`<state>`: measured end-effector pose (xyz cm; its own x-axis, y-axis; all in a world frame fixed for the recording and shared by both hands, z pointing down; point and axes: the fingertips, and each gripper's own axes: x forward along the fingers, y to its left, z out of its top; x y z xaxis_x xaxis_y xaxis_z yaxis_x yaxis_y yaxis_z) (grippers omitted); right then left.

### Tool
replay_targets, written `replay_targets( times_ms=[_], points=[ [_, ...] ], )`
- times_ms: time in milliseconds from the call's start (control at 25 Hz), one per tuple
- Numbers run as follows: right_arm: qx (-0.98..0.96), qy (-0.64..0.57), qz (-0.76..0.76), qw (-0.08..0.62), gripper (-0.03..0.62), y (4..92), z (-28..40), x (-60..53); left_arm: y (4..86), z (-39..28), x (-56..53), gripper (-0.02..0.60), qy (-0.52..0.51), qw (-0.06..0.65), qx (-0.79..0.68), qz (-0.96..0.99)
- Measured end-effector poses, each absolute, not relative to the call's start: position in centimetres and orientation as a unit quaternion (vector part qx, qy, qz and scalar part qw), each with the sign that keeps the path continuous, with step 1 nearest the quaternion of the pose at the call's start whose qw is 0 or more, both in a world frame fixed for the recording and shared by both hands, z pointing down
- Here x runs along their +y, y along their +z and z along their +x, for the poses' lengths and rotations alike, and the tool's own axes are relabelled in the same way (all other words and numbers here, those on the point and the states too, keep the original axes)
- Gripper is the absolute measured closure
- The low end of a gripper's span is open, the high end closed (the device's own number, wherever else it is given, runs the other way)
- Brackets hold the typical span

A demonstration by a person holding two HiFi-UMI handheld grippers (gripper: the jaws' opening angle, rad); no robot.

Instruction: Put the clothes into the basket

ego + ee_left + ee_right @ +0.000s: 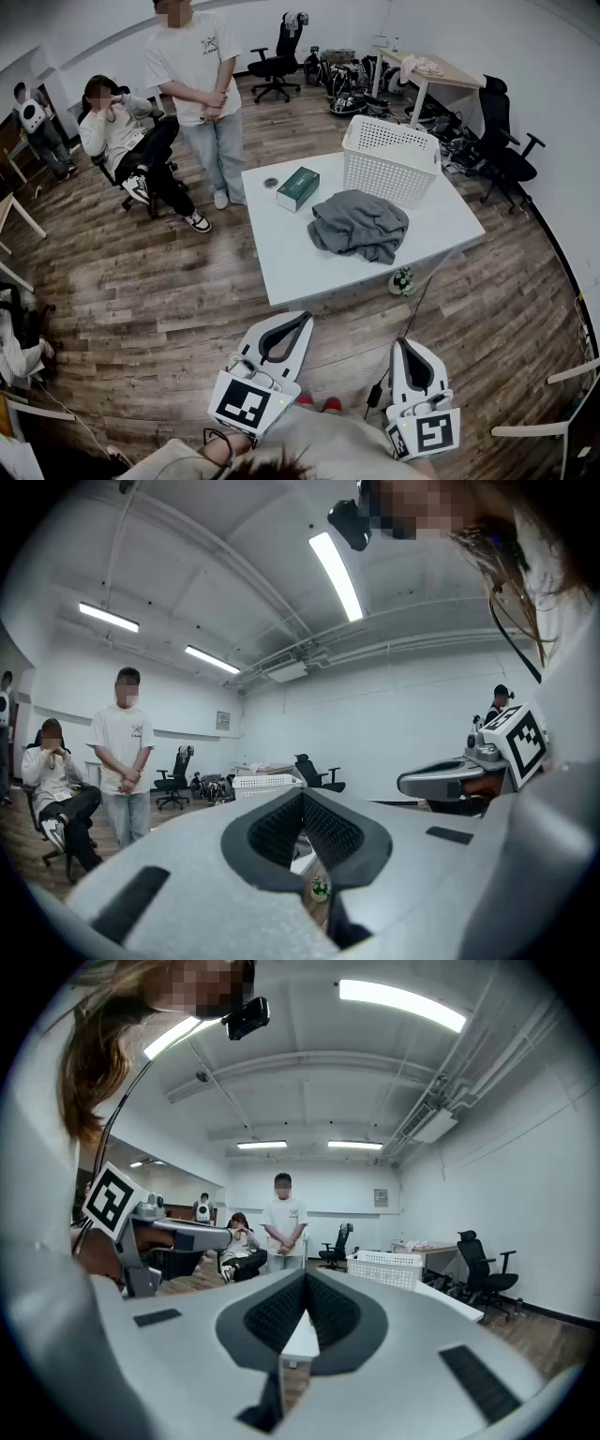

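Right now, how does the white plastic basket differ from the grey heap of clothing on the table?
The white perforated plastic basket is rigid and stands upright; the dark grey heap of clothing is soft and lies crumpled and low. The basket sits toward the far corner of the white table, the clothing nearer the middle. Both rest on that table, side by side.

green box [298,187], perhaps tape [271,183], standing person [199,84]

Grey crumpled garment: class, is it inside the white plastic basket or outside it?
Outside. The grey crumpled garment lies heaped on the white table, in front of the white perforated plastic basket, not within its walls.
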<state>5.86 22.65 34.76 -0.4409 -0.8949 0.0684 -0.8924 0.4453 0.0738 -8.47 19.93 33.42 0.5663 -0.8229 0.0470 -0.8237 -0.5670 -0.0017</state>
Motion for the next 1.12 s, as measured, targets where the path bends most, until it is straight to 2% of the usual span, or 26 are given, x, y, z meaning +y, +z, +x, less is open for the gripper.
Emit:
replay_targets(
  times_ms=[560, 1120],
  points=[
    [-0.831, -0.004, 0.553, 0.068, 0.579, 36.1, 4.7, 20.7, 35.6, -7.7, 18.1, 0.569, 0.05, 0.0, -0.455, 0.889],
    [-0.819, -0.004, 0.57, 0.062, 0.579, 35.9, 4.3, 21.4, 35.7, -9.9, 18.0, 0.57, 0.042, 0.005, -0.455, 0.889]
  ],
)
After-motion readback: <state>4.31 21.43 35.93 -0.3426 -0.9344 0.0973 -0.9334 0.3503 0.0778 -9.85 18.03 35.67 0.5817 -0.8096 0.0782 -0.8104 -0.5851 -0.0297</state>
